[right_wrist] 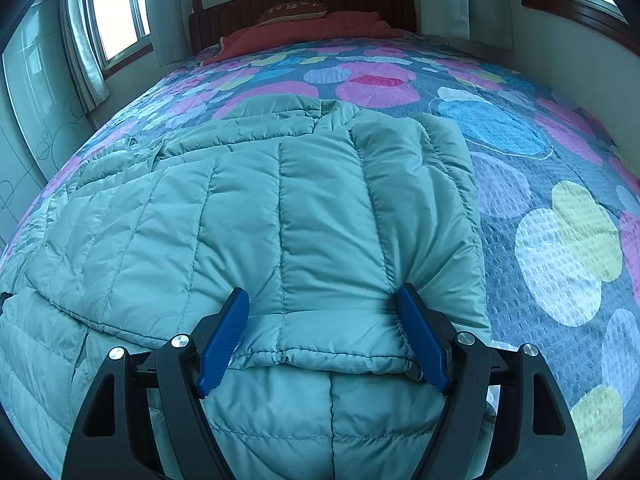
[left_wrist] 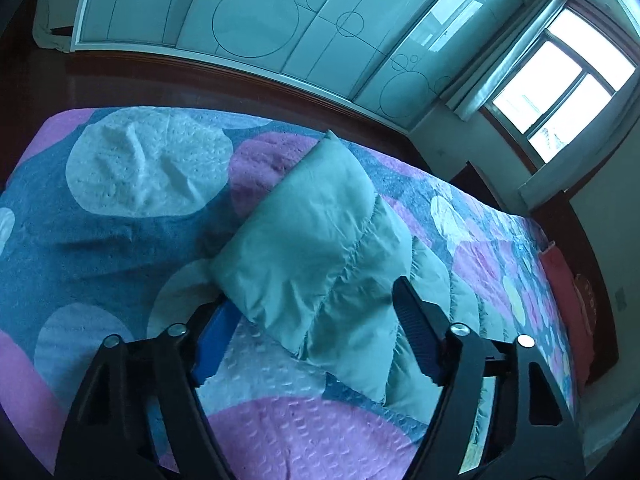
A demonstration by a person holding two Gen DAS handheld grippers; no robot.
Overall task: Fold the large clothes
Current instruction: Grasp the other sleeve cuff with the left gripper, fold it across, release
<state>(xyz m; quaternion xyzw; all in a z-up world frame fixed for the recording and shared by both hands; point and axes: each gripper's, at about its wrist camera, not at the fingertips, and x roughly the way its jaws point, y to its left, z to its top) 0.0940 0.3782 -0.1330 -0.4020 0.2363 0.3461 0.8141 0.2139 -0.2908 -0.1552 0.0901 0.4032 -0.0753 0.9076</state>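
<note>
In the left wrist view, the left gripper hangs over the corner of a bed covered by a quilt printed with pink, white and blue rounds. A sleeve end of the pale green puffer jacket lies across the quilt and runs between the 2 blue-padded fingers; the jaws stand apart, and whether the pads press the fabric cannot be told, since the left pad is partly hidden under the cloth. Behind the bed stands a pale wardrobe with drawn circles, and a bright window sits at the right. In the right wrist view, the right gripper is spread wide over the jacket, which lies flat across the near half of the bed with 1 side folded over onto its body. The 2 fingers straddle the folded edge, the pads beside the cloth without pinching it. A red pillow rests near the wooden headboard.
</note>
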